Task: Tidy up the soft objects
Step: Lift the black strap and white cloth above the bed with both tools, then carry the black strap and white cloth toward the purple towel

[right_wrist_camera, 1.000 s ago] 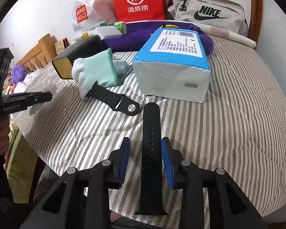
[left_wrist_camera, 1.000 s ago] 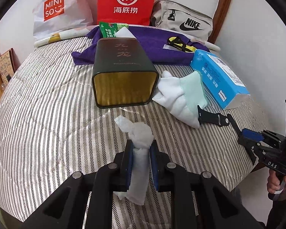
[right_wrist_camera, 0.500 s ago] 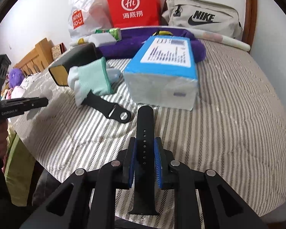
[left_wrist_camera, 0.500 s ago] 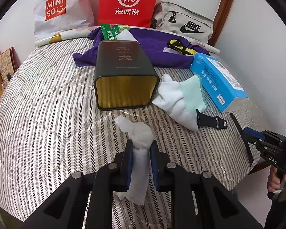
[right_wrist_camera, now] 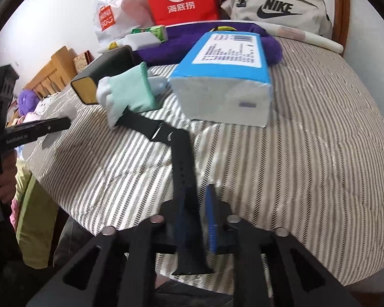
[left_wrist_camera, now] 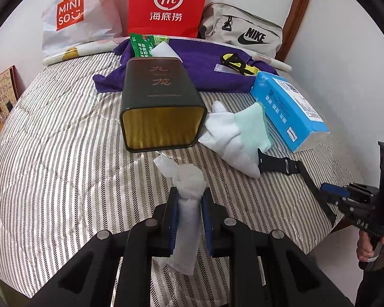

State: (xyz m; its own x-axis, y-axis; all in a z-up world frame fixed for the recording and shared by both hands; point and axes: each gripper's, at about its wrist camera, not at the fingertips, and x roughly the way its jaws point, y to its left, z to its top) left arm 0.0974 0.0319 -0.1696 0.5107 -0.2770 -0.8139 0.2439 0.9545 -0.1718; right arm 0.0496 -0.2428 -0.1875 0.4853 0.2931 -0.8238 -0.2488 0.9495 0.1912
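Left gripper (left_wrist_camera: 189,217) pinches a white wad of cloth (left_wrist_camera: 188,204) just short of the open black tin (left_wrist_camera: 161,107), which looks empty. Right gripper (right_wrist_camera: 195,220), jaws just reopened and slack, straddles a black strap (right_wrist_camera: 183,168); the sock bundle (left_wrist_camera: 235,133) lies unsorted on the bed (left_wrist_camera: 51,153).

Bed with grey-and-white striped quilt (left_wrist_camera: 64,153). Lying on it: dark rectangular tin (left_wrist_camera: 161,102) on its side, white-and-mint sock (left_wrist_camera: 238,133), blue tissue pack (left_wrist_camera: 289,110), purple towel (left_wrist_camera: 204,71), two black watch straps (right_wrist_camera: 146,125).
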